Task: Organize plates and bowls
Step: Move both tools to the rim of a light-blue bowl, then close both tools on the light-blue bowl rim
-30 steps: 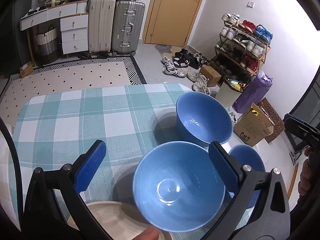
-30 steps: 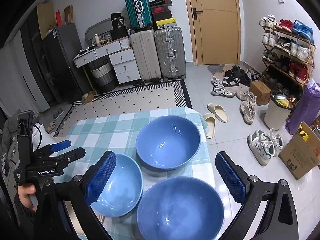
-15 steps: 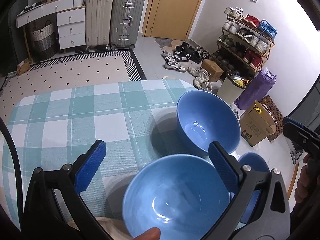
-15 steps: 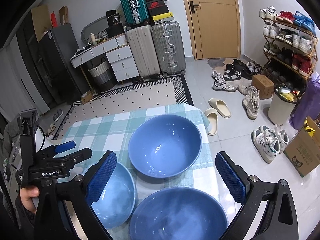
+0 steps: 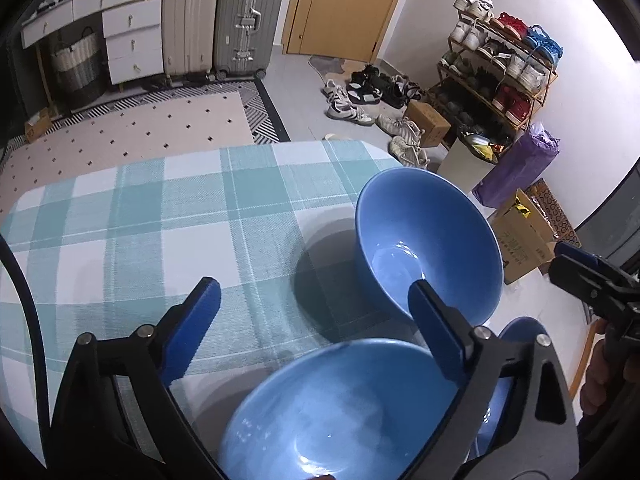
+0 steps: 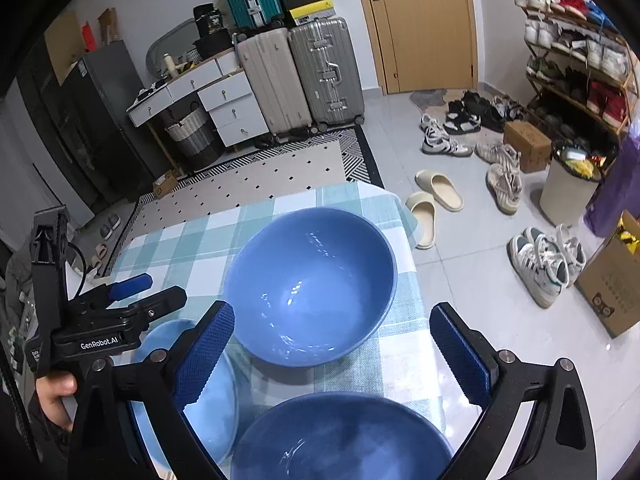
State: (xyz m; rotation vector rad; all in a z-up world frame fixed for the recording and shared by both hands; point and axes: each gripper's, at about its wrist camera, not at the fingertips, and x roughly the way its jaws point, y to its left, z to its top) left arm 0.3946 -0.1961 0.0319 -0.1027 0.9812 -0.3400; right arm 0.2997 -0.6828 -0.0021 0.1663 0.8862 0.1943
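Left gripper [image 5: 314,286]: released, though its jaws have just been closing; it hangs over the near left bowl, one finger crossing that bowl's rim in the left wrist view, and neither pad looks pressed on it
Near left bowl [image 5: 340,408]: blue, upright, empty, on the checked table [image 5: 120,220] towards its near edge
Far bowl [image 5: 428,240]: the largest-looking of the three, blue, upright, empty, at the table's far right corner, apart from the other two
Near right bowl [image 6: 340,436]: blue, upright, empty, by the right edge on the near side, just beside the near left bowl
Right gripper [image 6: 332,308]: released, jaws wide with nothing between the pads, poised above the near right bowl and pointing towards the far bowl
Done so far: little, by the look of it; all three bowls sit singly on the cloth and none is nested in another
Left to do: probably pick up each near bowl and stack the bowls together, likely into the far one; no plate can be made out clearly in either view, so I cannot tell how the plates stand
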